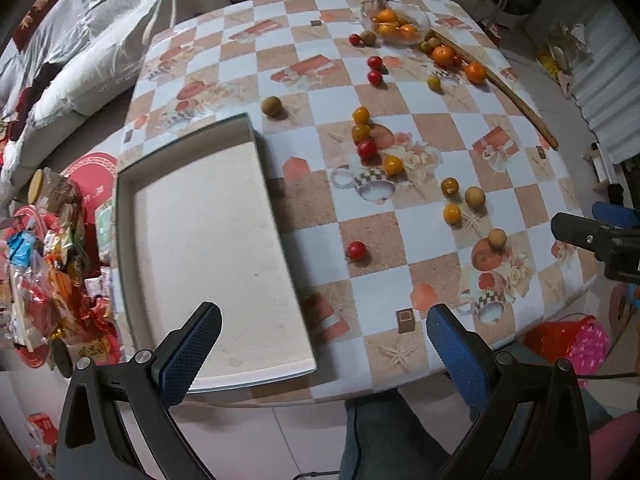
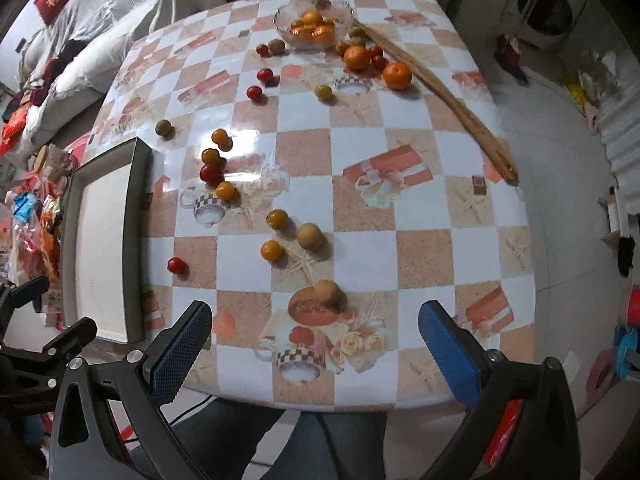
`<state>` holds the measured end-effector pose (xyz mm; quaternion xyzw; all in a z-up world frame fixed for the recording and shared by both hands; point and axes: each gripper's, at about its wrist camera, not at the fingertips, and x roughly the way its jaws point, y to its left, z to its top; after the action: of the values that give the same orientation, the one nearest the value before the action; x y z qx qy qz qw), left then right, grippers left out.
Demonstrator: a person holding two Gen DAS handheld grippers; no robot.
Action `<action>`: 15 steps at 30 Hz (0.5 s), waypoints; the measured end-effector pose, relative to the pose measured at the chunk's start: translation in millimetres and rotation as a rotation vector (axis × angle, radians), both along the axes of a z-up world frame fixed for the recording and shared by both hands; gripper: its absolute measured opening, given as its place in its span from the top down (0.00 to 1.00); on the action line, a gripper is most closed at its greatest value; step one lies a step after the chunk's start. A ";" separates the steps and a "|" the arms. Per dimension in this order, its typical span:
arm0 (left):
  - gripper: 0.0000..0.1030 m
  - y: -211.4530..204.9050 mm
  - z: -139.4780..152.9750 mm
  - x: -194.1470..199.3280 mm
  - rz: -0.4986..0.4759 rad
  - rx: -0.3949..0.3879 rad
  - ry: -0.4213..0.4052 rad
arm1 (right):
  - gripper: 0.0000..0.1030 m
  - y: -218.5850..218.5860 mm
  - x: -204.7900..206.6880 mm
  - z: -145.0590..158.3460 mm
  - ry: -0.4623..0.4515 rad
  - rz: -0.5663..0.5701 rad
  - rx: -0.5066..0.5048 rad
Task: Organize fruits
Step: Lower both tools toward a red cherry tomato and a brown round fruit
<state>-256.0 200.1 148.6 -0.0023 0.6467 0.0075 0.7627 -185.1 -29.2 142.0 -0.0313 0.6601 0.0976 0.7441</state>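
Note:
Small fruits lie scattered on the checkered tablecloth: red cherry tomatoes (image 1: pixel 357 250), yellow-orange ones (image 1: pixel 361 115), tan longans (image 2: pixel 327 292) and two tangerines (image 2: pixel 397 75). A glass bowl (image 1: pixel 424 20) at the far end holds several tangerines. An empty white tray (image 1: pixel 208 240) lies at the table's left side; it also shows in the right wrist view (image 2: pixel 102 240). My left gripper (image 1: pixel 322 344) is open and empty over the tray's near right corner. My right gripper (image 2: pixel 314 340) is open and empty above the near table edge, just short of a longan.
A long wooden stick (image 2: pixel 448 96) lies along the table's right side. A heap of wrapped snacks (image 1: pixel 44 264) sits left of the tray, below table level. A sofa with bedding (image 1: pixel 80 40) stands at the far left. The person's legs (image 2: pixel 280 440) are under the near edge.

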 end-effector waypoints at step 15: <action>0.00 -8.4 18.6 4.0 0.103 0.007 -0.041 | 0.00 -0.7 20.3 11.6 0.046 0.119 -0.020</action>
<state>-252.0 191.7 167.2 -0.0331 0.6298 0.0487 0.7745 -164.8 -29.9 153.6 -0.0754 0.6751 0.1358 0.7211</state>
